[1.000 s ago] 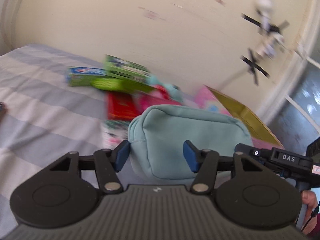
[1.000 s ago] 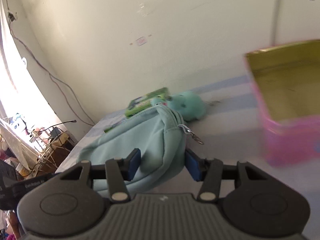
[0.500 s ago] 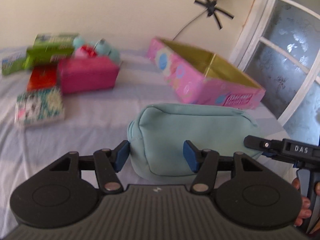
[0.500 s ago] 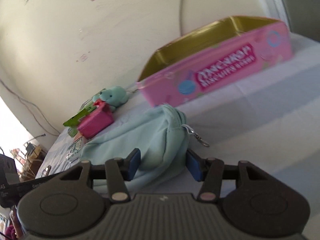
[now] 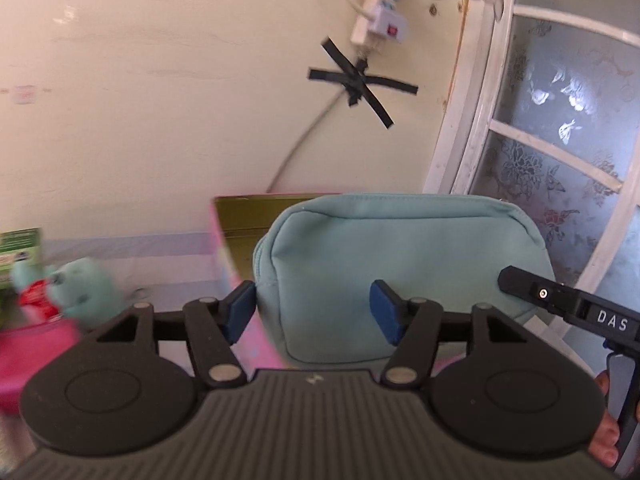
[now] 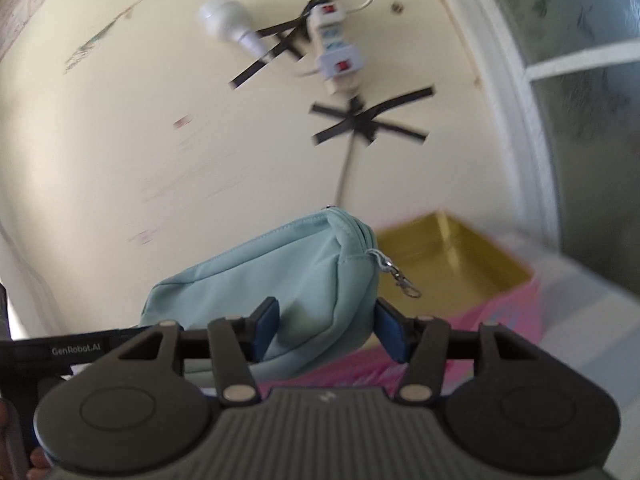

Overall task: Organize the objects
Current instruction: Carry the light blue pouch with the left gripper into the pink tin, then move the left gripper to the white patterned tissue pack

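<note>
A light teal zip pouch [image 5: 400,256] is held in the air by both grippers, one at each end. My left gripper [image 5: 314,312] is shut on its left end. My right gripper [image 6: 326,330] is shut on the zipper end of the pouch [image 6: 288,268], where a small metal clip [image 6: 404,280] hangs. The pouch hangs just above the open pink tin box with a gold inside [image 6: 452,256]; in the left wrist view the box [image 5: 240,216] shows behind the pouch.
A teal plush toy [image 5: 84,284], a pink box [image 5: 28,348] and a green carton [image 5: 20,248] lie to the left on the striped bed. A wall with a taped cable and a power strip [image 5: 376,12] is behind. A window [image 5: 560,128] is at the right.
Both grippers have lifted the pouch off the bed and carried it over to the pink box. The views now tilt up toward the wall.
</note>
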Available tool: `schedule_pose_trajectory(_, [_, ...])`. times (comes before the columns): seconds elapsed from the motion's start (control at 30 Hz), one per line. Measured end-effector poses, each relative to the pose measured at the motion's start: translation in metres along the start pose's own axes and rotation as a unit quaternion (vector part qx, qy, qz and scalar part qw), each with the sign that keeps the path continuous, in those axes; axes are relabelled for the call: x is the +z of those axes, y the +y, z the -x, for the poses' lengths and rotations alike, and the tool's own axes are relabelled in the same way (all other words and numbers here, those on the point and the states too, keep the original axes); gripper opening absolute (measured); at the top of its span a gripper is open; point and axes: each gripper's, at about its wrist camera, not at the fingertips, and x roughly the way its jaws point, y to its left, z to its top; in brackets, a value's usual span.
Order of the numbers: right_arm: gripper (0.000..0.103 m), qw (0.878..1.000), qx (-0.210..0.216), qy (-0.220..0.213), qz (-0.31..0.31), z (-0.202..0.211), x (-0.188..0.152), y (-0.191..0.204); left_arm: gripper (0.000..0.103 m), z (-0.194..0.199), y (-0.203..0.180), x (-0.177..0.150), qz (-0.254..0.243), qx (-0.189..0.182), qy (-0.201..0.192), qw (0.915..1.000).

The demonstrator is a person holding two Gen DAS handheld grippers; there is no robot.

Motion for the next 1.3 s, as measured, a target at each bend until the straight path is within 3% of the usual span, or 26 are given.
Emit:
schedule_pose_trajectory(0.17, [0.056, 0.999, -0.029, 0.007, -0.017, -0.044, 0.01, -0.043, 0.066, -0.049, -0.01, 0.0, 0.004, -0.002, 0.036, 0.9993])
schedule_pose_trajectory(0.27, [0.077, 0.999, -0.037, 0.017, -0.025, -0.058, 0.003, -0.055, 0.066, -0.057, -0.018, -0.002, -0.015, 0.016, 0.042, 0.9989])
schedule_pose_trajectory(0.3, [0.083, 0.999, -0.043, 0.01, -0.031, -0.059, 0.0, -0.058, 0.069, -0.055, -0.02, -0.003, -0.02, 0.014, 0.039, 0.9989])
schedule_pose_trajectory(0.4, [0.09, 0.997, -0.056, -0.038, -0.047, -0.052, -0.003, -0.06, 0.072, -0.039, -0.021, -0.004, -0.029, 0.016, 0.024, 0.9992])
schedule_pose_trajectory(0.6, [0.09, 0.995, -0.038, -0.077, -0.044, -0.023, -0.015, -0.033, 0.072, 0.009, -0.003, -0.011, -0.02, 0.018, 0.005, 0.9996])
schedule_pose_trajectory(0.73, [0.09, 0.997, -0.01, -0.078, -0.012, -0.006, -0.031, 0.004, 0.073, 0.051, 0.025, -0.037, -0.023, 0.039, 0.001, 0.999])
schedule_pose_trajectory(0.9, [0.09, 0.997, 0.055, -0.029, 0.054, -0.002, -0.053, 0.063, 0.073, 0.087, 0.076, -0.076, -0.011, 0.093, 0.033, 0.995])
schedule_pose_trajectory(1.07, [0.087, 0.985, 0.122, 0.041, 0.118, -0.01, -0.08, 0.125, 0.073, 0.126, 0.136, -0.102, 0.039, 0.159, 0.037, 0.9857])
schedule_pose_trajectory(1.17, [0.084, 0.975, 0.152, 0.092, 0.136, -0.019, -0.095, 0.155, 0.073, 0.152, 0.172, -0.108, 0.092, 0.171, 0.026, 0.9806])
schedule_pose_trajectory(1.3, [0.069, 0.96, 0.184, 0.158, 0.14, -0.038, -0.107, 0.187, 0.073, 0.174, 0.209, -0.102, 0.14, 0.164, 0.001, 0.9766])
